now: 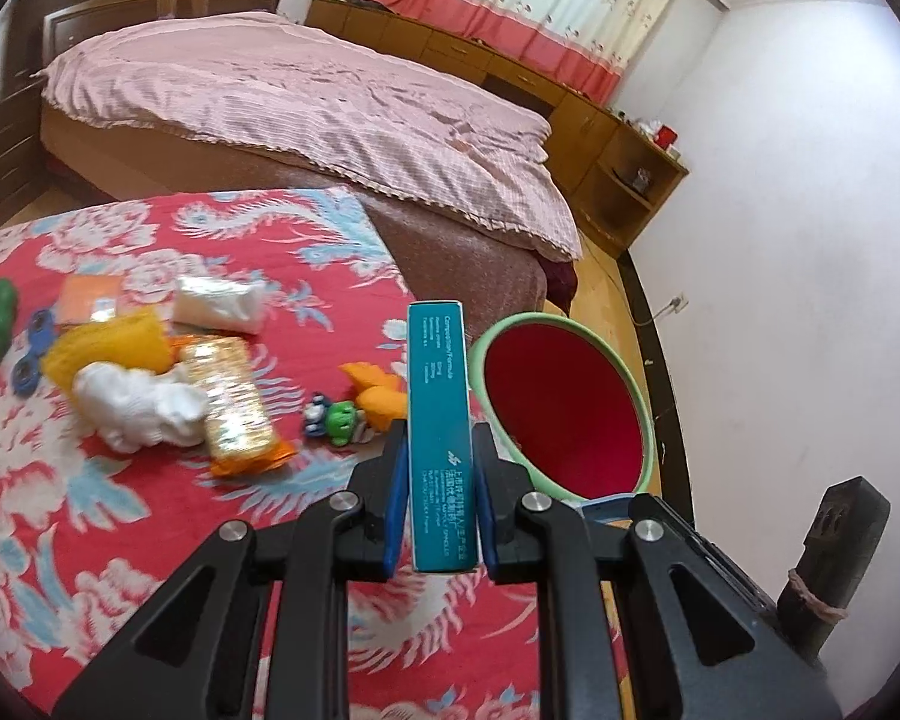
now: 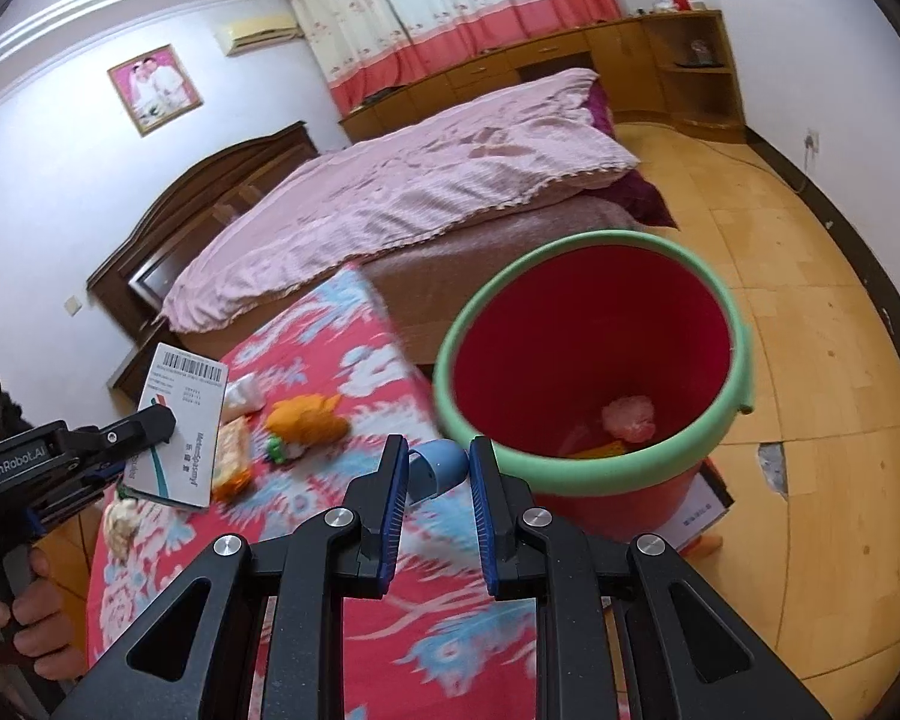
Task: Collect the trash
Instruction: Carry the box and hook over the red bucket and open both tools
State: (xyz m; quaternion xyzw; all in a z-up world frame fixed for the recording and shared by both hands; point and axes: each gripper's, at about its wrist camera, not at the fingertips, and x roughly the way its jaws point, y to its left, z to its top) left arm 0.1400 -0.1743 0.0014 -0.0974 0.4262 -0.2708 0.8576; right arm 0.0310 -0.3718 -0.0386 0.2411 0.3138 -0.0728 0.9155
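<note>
Between left gripper (image 1: pixel 438 480) jaws: teal box (image 1: pixel 438 420) clamped; right gripper (image 2: pixel 432 480) jaws parted, empty.

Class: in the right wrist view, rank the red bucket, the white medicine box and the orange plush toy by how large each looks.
1. red bucket
2. white medicine box, clamped in the left gripper
3. orange plush toy

All apparent sizes; fisheye nearness distorts them.

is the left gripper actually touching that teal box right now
Touching. The left wrist view shows the left gripper with both blue-padded jaws pressed flat against the long sides of the teal box, no gap.
</note>
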